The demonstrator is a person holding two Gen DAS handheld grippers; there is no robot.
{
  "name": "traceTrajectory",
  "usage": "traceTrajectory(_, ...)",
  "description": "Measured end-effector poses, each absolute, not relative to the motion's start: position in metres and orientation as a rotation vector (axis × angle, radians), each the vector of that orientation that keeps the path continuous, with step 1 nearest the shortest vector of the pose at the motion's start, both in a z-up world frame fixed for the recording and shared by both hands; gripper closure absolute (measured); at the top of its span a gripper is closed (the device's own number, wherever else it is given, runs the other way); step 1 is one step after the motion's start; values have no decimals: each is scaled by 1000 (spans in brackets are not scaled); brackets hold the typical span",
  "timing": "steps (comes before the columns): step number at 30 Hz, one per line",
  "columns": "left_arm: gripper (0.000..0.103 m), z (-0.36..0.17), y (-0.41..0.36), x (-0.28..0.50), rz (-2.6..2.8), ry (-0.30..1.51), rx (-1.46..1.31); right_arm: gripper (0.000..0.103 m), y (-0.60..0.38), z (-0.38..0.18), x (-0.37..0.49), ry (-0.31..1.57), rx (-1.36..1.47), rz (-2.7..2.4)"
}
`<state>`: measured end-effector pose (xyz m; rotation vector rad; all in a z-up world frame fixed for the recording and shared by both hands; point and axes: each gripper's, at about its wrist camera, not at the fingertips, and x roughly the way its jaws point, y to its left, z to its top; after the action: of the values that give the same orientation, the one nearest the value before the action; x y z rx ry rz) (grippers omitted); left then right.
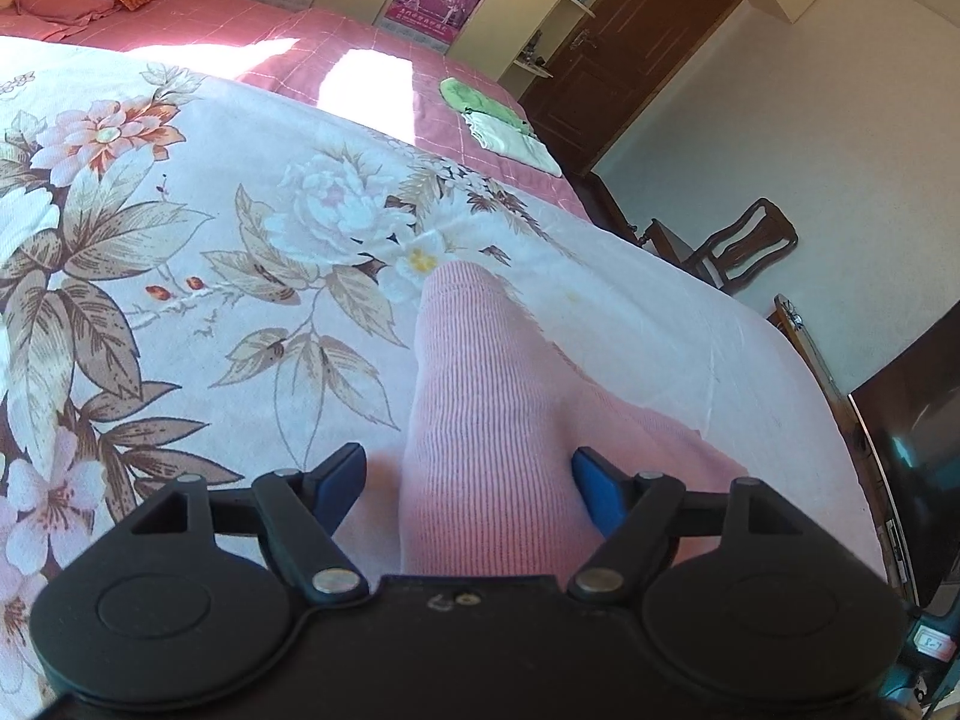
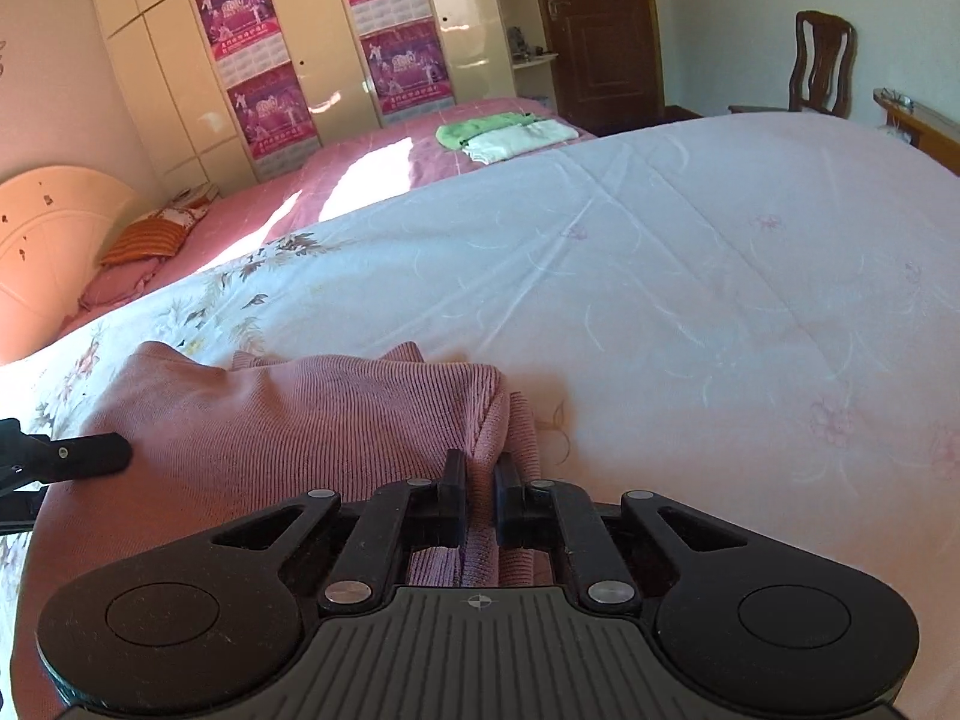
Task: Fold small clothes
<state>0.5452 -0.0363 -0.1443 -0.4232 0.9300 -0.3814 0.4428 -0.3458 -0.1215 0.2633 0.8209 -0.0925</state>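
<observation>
Right gripper [image 2: 480,492] clamps a fold of the pink ribbed garment [image 2: 312,420] on the bed [image 2: 690,276]; left gripper [image 1: 468,480] straddles it, jaws wide.

Bedroom with a cream wardrobe [image 2: 288,60] along the far wall, purple posters [image 2: 240,18] stuck on its doors. Dark wooden door [image 2: 591,30] to the right of it, a wooden chair [image 2: 822,63] further right by the pale wall. Sunlight patch [image 2: 372,171] across the pink bedspread [image 2: 372,144], striped orange pillow [image 2: 150,240] near the headboard [image 2: 54,228].
</observation>
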Motion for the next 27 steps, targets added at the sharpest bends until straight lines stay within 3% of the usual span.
traceTrajectory(8,31,-149,-51,556,-347,934,-359,95,-326,-95,461,744,219,-54)
traceTrajectory(18,28,-152,-68,557,-338,911,-270,91,-335,-141,479,842,103,-183)
traceTrajectory(27,33,-122,-52,522,-379,845,-286,89,-326,-92,460,697,126,-106)
